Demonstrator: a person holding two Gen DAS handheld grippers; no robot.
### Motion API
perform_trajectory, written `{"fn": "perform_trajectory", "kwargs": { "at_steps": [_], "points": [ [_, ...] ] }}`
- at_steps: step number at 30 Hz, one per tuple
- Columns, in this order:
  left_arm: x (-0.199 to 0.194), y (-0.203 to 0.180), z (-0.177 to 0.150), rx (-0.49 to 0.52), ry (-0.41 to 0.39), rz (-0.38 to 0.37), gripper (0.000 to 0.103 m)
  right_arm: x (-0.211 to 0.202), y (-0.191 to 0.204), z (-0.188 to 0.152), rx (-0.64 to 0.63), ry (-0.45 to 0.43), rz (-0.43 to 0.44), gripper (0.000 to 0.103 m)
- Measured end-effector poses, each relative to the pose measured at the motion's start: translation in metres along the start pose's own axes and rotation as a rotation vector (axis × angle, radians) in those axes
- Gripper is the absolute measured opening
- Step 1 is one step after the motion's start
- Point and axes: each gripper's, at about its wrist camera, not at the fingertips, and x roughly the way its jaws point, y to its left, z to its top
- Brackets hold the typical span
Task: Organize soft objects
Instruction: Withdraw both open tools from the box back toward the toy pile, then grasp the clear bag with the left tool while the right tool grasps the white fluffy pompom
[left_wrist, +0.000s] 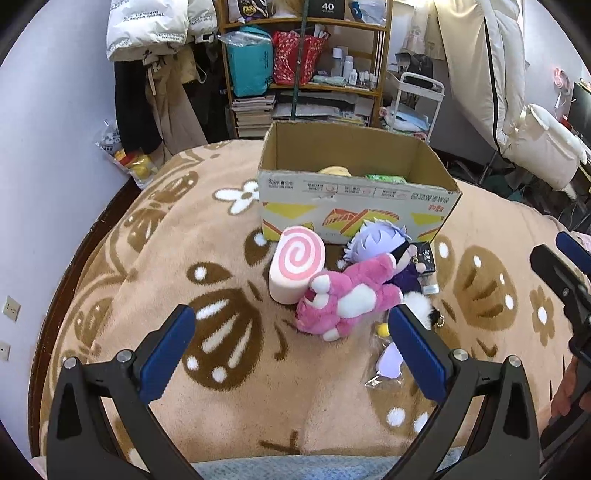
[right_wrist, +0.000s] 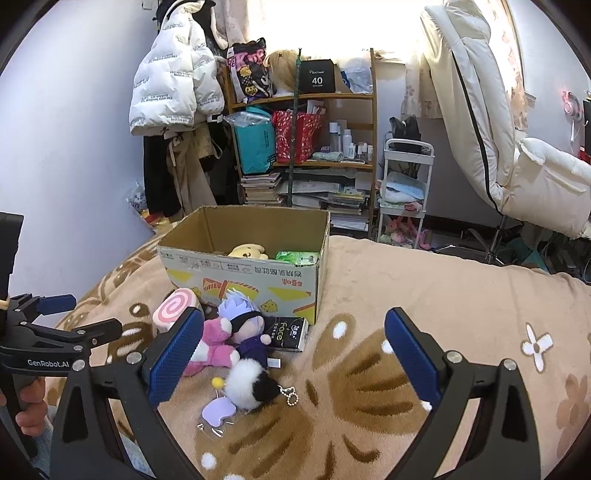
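An open cardboard box (left_wrist: 354, 206) (right_wrist: 243, 273) stands on the bed, with a yellow plush (right_wrist: 247, 252) and a green pack (right_wrist: 297, 257) inside. In front of it lie a pink swirl roll cushion (left_wrist: 295, 266) (right_wrist: 173, 310), a pink plush bear (left_wrist: 347, 299) (right_wrist: 214, 347), a purple-haired doll (left_wrist: 380, 240) (right_wrist: 243, 317), a white-and-black fluffy keychain (right_wrist: 251, 384) and a small purple packet (right_wrist: 218, 411). My left gripper (left_wrist: 291, 347) is open and empty, just short of the pink bear. My right gripper (right_wrist: 293, 354) is open and empty, above the blanket to the right of the toys.
A black tissue pack (right_wrist: 288, 334) lies against the box front. The beige patterned blanket (left_wrist: 221, 258) covers the bed. A bookshelf (right_wrist: 314, 147), a white cart (right_wrist: 404, 184) and a white chair (right_wrist: 517, 166) stand beyond the bed. Coats (right_wrist: 173, 92) hang on the left wall.
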Motion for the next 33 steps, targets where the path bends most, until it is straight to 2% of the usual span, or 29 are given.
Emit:
{"fn": "perform_trajectory", "kwargs": {
  "at_steps": [7, 14, 24, 31, 33],
  "points": [
    [0.01, -0.009, -0.001, 0.021, 0.031, -0.042, 0.102, 0.018, 0.012, -0.007, -0.048, 0.076, 0.005, 0.103],
    [0.03, -0.021, -0.006, 0.044, 0.111, -0.077, 0.102, 0.036, 0.011, -0.012, -0.05, 0.145, 0.018, 0.103],
    [0.058, -0.032, -0.01, 0.083, 0.181, -0.081, 0.102, 0.068, 0.008, -0.02, -0.041, 0.225, 0.041, 0.102],
    [0.071, -0.04, -0.011, 0.122, 0.199, -0.085, 0.102, 0.087, -0.003, -0.026, 0.017, 0.282, 0.096, 0.094],
    [0.072, -0.045, -0.012, 0.143, 0.202, -0.097, 0.102, 0.092, -0.009, -0.028, 0.056, 0.309, 0.128, 0.08]
  ]
}}
